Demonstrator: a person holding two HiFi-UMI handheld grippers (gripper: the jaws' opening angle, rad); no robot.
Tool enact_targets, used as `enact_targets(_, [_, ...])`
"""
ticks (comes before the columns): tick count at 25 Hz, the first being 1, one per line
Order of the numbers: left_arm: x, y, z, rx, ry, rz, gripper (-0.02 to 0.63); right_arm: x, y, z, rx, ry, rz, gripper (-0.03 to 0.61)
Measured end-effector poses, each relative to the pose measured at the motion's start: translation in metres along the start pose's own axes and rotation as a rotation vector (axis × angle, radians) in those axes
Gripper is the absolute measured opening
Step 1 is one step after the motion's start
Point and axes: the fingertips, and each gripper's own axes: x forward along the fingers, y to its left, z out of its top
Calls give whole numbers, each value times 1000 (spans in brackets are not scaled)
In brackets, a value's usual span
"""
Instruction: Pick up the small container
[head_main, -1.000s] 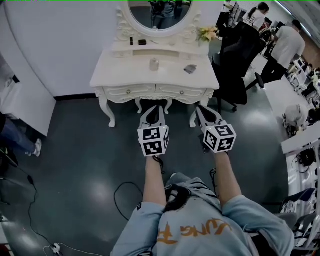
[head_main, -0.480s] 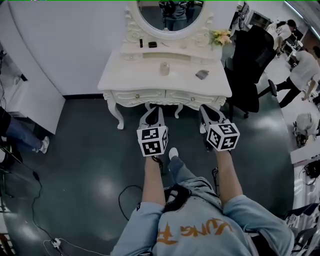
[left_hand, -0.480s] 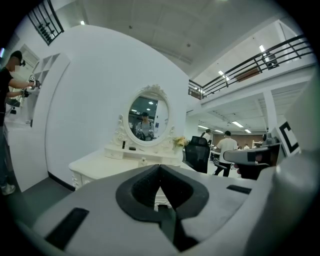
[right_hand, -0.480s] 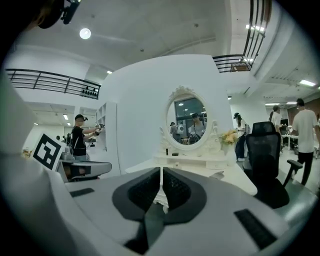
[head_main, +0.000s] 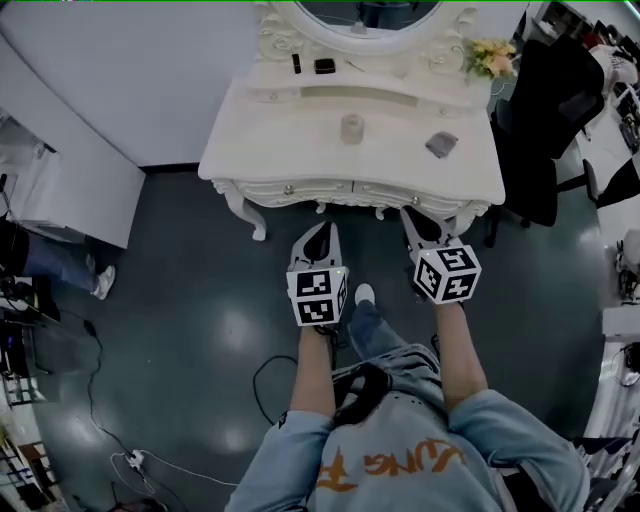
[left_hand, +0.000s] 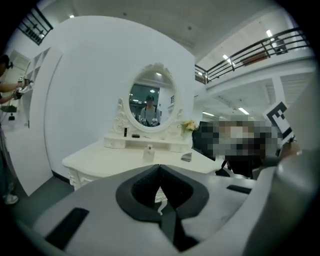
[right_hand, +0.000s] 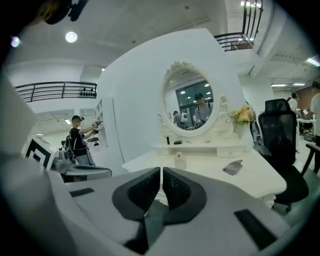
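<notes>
Small container (head_main: 351, 128): pale, squat, rounded, with a narrower cap; upright mid-tabletop, just near of the raised shelf, nothing touching it.
Dressing table (head_main: 290, 140): glossy white, carved scalloped apron, curved legs.
Raised shelf (head_main: 400, 95): long and white at the far edge, with two small dark items (head_main: 324, 66) at its left end.
Mirror (head_main: 370, 10): oval, in an ornate white frame.
Cloth (head_main: 441, 144): grey, crumpled, right of the container and apart from it.
Flowers (head_main: 489, 55): pale yellow bunch, far right corner.
Left gripper (head_main: 322, 235): grey shell, black ribbed pads pressed together, empty; held near of the table, well apart from the container.
Right gripper (head_main: 418, 222): pads closed to a hairline slit, nothing between; at the table's near right edge.
Chair (head_main: 555, 100): black, right of the table.
Floor (head_main: 180, 300): dark, glossy.
</notes>
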Motion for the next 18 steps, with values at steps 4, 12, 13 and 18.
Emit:
enact_targets(4, [58, 4, 9, -2, 29, -6, 21, 40, -40, 5, 29, 18, -15, 34])
enact_targets(12, [160, -13, 58, 40, 8, -36, 21, 100, -109, 52, 41, -32, -2, 34])
enact_targets(13, [168, -16, 64, 44, 3, -45, 21, 105, -118, 59, 53, -45, -5, 34])
enact_targets(18, [177, 6, 57, 36, 36, 3, 21, 140, -122, 59, 78, -36, 46, 34])
